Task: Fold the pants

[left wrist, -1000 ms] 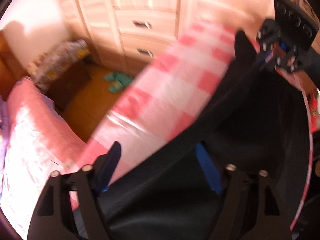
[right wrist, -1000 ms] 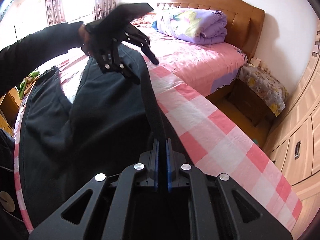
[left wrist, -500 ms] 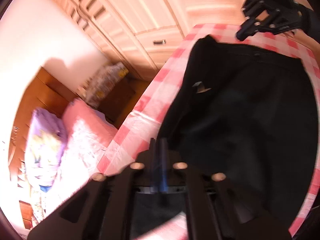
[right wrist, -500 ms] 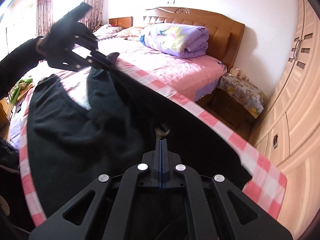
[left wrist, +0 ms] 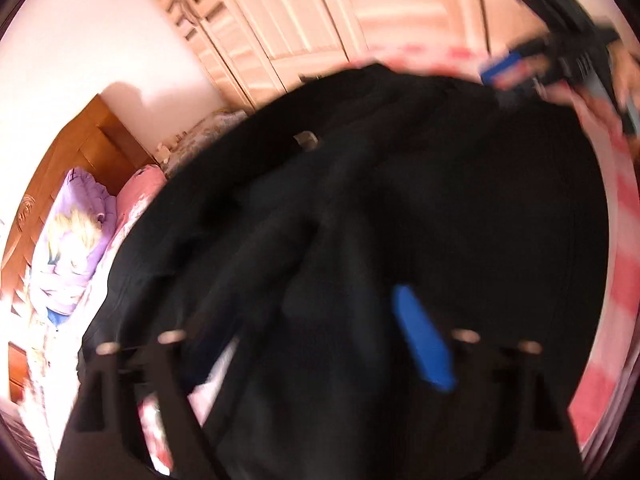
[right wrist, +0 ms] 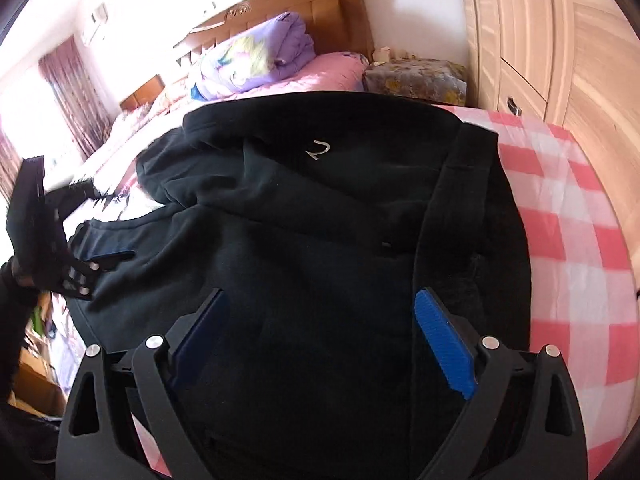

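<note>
Black pants (right wrist: 320,216) lie folded over on the pink-and-white checked table cover (right wrist: 572,208), with a small white mark on the upper layer; they fill the left wrist view too (left wrist: 360,220). My right gripper (right wrist: 320,340) is open, jaws wide apart just above the near part of the pants, holding nothing. My left gripper (left wrist: 316,344) is open over the other end of the pants; it shows at the left of the right wrist view (right wrist: 108,260). The right gripper appears blurred at the top right of the left wrist view (left wrist: 560,68).
A bed (right wrist: 320,72) with a purple duvet (right wrist: 256,56) and wooden headboard stands beyond the table. A nightstand with a flowered cloth (right wrist: 416,80) sits by a light wooden wardrobe (right wrist: 540,40). The table's edge runs along the right.
Both grippers were shut on the pants half a second ago and carried one side over the other. Now both have opened and let go; the pants lie folded on the table.
</note>
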### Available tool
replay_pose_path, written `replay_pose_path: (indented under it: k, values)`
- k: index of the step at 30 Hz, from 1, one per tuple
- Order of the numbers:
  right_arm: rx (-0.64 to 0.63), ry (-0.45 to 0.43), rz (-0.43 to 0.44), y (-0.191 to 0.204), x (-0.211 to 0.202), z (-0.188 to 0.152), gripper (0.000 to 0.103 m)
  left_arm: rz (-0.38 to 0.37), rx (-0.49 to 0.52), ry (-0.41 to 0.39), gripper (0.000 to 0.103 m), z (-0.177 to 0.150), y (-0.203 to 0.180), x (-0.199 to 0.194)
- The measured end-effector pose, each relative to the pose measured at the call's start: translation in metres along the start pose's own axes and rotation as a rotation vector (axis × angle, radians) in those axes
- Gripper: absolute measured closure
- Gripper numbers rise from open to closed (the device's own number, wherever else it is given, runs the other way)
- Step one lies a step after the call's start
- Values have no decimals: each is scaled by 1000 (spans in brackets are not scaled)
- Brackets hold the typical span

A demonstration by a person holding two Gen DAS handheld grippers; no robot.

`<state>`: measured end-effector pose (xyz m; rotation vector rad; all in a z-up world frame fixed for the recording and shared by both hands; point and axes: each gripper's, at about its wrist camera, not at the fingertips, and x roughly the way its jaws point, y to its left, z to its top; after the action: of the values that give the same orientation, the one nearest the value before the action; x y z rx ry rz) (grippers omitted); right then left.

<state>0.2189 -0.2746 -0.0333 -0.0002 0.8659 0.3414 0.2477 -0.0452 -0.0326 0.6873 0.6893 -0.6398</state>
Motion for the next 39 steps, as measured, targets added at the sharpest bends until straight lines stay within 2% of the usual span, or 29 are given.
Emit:
replay_pose_path:
  k: [3,4,5,7,10,13,15,19,20,21,22,23,24,25,26,29,33,39]
  values:
    - [-127,-8,-20,0,4,24,11,-55,-80,-63,15,32,40,5]
    - [-162,-15,-28,-6,8,40,11,-81,-86,-86,10,45,51,6]
    - [-176,-18,-33,-11,13,50,11,-108,-81,-108,4,57,62,10]
    - [-200,1,-29,-26,26,78,10,-123,-24,-121,1,78,82,22]
    - [-263,59,-66,-51,63,123,10,-92,74,-41,1,102,106,59]
    - [-296,120,-41,-72,93,151,10,-181,124,68,1,104,132,90]
    - [-293,159,-11,-89,115,167,10,-222,136,114,1,98,143,103]
    - [-298,221,35,-108,148,180,10,-307,95,198,3,84,171,131]
    - [-311,246,49,-110,155,179,16,-328,84,210,7,78,174,131]
    - [-323,274,54,-112,161,176,30,-343,77,219,11,73,177,132]
    - [-330,301,57,-113,166,173,38,-349,70,235,21,69,179,140]
    - [-334,306,58,-111,167,170,52,-341,66,243,42,67,179,146]
    - [-345,299,56,-110,166,167,68,-341,55,248,57,66,180,152]
    - [-358,292,50,-107,164,164,75,-330,41,252,81,65,181,156]
    - [-387,258,15,-103,159,160,81,-294,46,248,87,64,178,157]
    - [-424,142,-81,-86,128,148,88,-174,90,211,93,63,166,145]
    - [-448,-4,-176,-57,72,130,89,-14,109,143,93,63,158,110]
    - [-478,-112,-292,-9,8,76,93,206,210,86,93,52,104,42]
